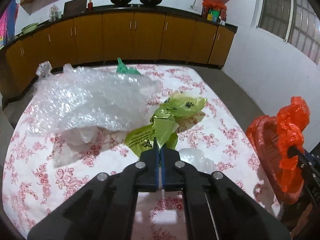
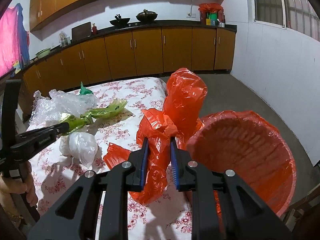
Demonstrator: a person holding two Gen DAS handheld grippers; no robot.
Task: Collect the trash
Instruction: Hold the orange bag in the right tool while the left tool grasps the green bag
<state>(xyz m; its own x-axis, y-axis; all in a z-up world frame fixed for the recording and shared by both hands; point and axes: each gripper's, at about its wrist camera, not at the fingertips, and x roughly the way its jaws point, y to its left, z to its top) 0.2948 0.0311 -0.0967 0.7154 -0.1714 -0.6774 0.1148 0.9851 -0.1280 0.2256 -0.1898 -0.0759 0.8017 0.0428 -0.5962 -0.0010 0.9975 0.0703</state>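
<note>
Left hand-held gripper [image 1: 159, 147] clenched on green bag [image 1: 160, 124] beside bubble wrap [image 1: 90, 100] on bench [image 1: 200, 84]. Right hand-held gripper [image 2: 159, 140] grasping red bag [image 2: 180, 108] by basket [image 2: 250, 150]. Next, prob: lift green bag, carry to basket w/o snagging wrap.

Lime bag [image 1: 160, 128], red liner [image 2: 180, 104], perhaps rose-print tablecloth [image 1: 60, 170].

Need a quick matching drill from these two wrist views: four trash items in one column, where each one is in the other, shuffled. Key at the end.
Items
1. yellow-green bag
2. red-orange bag
3. bubble wrap
4. dark green bag

Places
A. far end of the floral tablecloth
B. pinched in the left gripper
C. loose on the table, largest piece
D. clamped in the right gripper, beside the red basket

Pairs: 1-B, 2-D, 3-C, 4-A
</note>
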